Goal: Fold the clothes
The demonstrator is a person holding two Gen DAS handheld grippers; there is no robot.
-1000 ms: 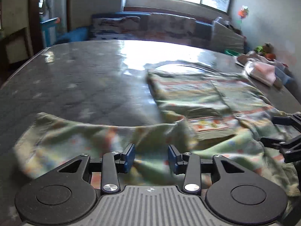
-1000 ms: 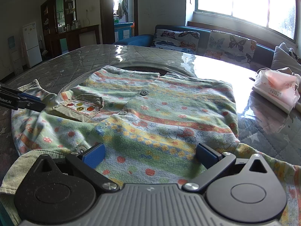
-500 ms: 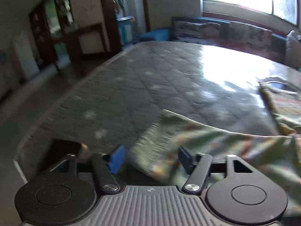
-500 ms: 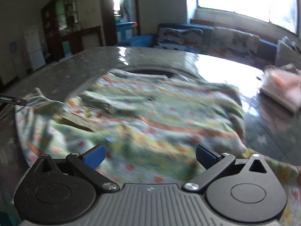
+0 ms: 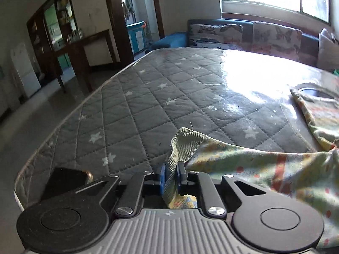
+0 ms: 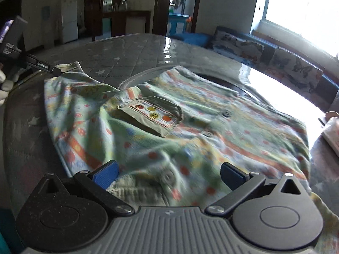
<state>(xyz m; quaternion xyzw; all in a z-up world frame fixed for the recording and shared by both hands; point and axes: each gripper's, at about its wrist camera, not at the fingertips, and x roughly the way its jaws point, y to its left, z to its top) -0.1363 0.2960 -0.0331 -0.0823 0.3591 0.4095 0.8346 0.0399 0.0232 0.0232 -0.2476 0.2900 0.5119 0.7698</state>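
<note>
A green shirt (image 6: pixel 190 131) with orange stripes, dots and a chest pocket (image 6: pixel 152 114) lies spread on the grey quilted mattress (image 5: pixel 169 97). Its left sleeve stretches out to a ribbed cuff (image 5: pixel 186 139). My left gripper (image 5: pixel 170 169) is closing its jaws on that cuff, and the blue pads press the ribbed cloth between them. The right wrist view shows the left gripper (image 6: pixel 56 71) at the sleeve's end, far left. My right gripper (image 6: pixel 169 171) is open, low over the shirt's near hem with cloth under its spread fingers.
The mattress edge runs along the left, with floor beyond it. A black object (image 5: pixel 65 180) sits by the near left corner. A white packet (image 6: pixel 332 135) lies at the right edge. A butterfly-print sofa (image 5: pixel 243 33) stands behind the mattress.
My left gripper swung left along the sleeve to its cuff, opened wide, then closed on the cuff. The right gripper shifted and rolled a little over the hem, staying open.
</note>
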